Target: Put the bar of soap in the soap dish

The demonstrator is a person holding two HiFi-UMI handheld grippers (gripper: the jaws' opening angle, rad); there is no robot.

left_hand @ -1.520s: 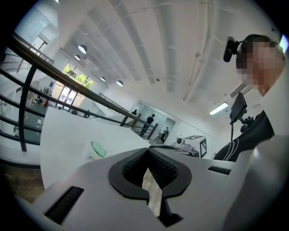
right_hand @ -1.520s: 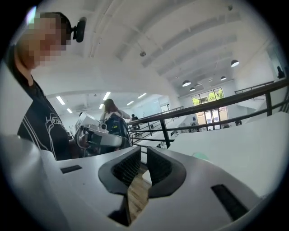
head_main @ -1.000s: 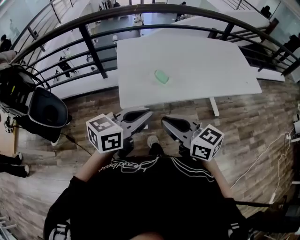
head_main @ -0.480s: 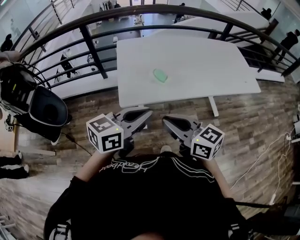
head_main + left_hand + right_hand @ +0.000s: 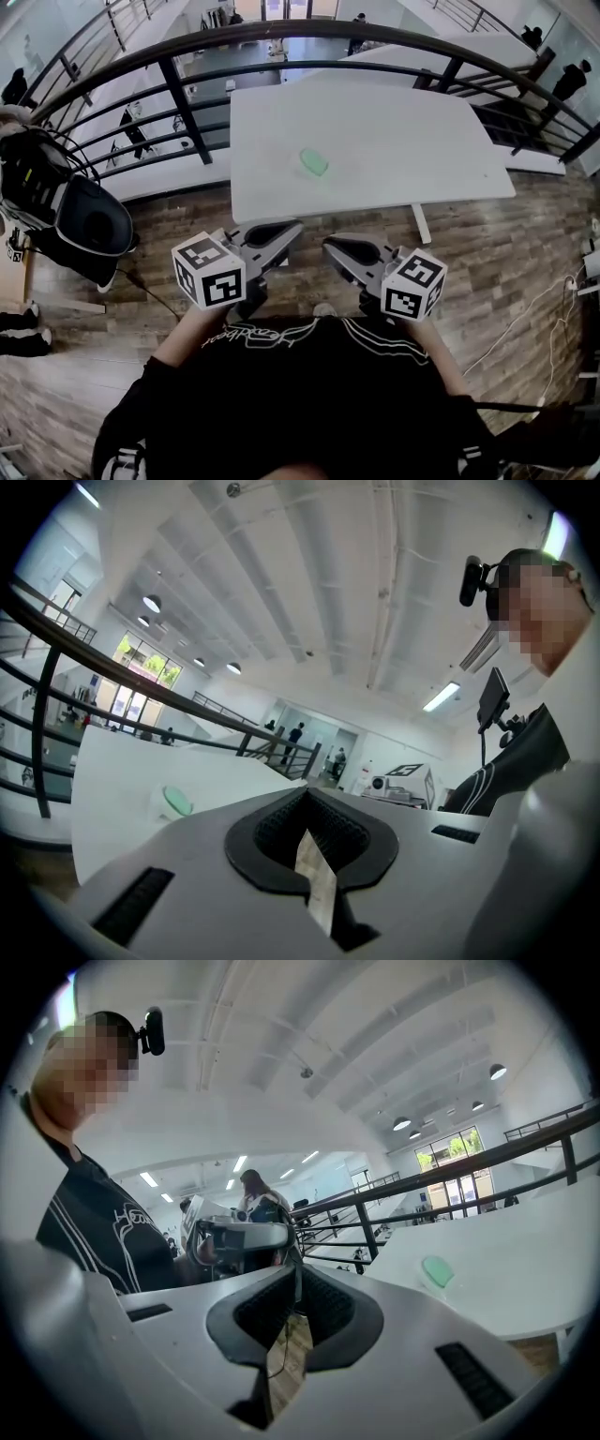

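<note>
A pale green bar of soap point(image 5: 314, 162) lies near the middle of the white table point(image 5: 422, 141). It seems to rest on a low white dish that is hard to tell from the tabletop. The same green bar shows far off in the left gripper view point(image 5: 175, 802) and the right gripper view point(image 5: 437, 1270). My left gripper point(image 5: 296, 229) and right gripper point(image 5: 329, 243) hover side by side over the floor, short of the table's near edge. Both are shut with nothing between the pads.
A curved black railing point(image 5: 178, 103) runs behind and to the left of the table. A black bag and seat point(image 5: 89, 220) stand on the wooden floor at the left. Cables point(image 5: 525, 319) trail over the floor at the right.
The head view has drifted a little, so the table and soap sit slightly lower left. A shoe near the grippers has drawn back toward the body. Both grippers stay put and shut.
</note>
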